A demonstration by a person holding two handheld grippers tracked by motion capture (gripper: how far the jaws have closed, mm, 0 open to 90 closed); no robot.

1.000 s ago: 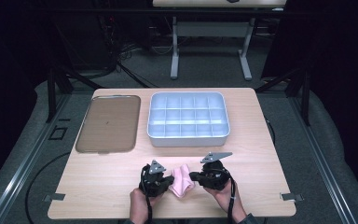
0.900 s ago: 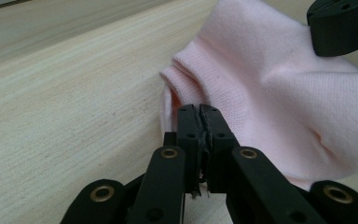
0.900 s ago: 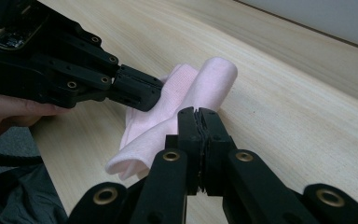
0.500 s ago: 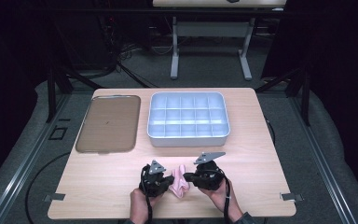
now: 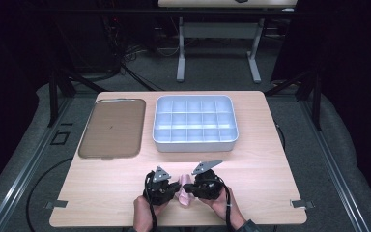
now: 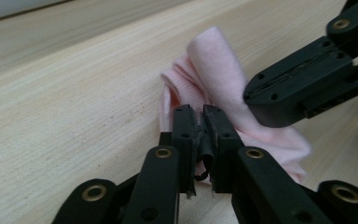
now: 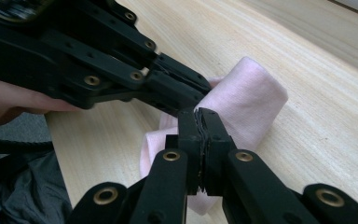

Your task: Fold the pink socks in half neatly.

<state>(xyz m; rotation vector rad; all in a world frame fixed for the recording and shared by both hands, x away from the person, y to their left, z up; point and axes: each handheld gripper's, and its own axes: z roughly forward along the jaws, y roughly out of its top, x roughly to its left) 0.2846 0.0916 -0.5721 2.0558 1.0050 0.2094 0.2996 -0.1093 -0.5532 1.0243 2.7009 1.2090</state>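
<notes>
High view | pink cloth [image 5: 185, 194] between left gripper [image 5: 173, 186] and right gripper [image 5: 190, 188]

High view overlooks table [image 5: 125, 193]; gripper views close, sharing cloth [image 6: 223, 84].

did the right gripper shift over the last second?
Yes. In the high view the right gripper has moved left, toward the left gripper, judged against the compartment tray, closing over the pink cloth.

You're working in a lab or test bay: your wooden table [image 5: 125, 193] stands on grey carpet amid dark surroundings, with metal floor rails [image 5: 24, 164] on both sides. Loose cables [image 5: 125, 53] trail behind it, beside another table's legs [image 5: 179, 48].
</notes>
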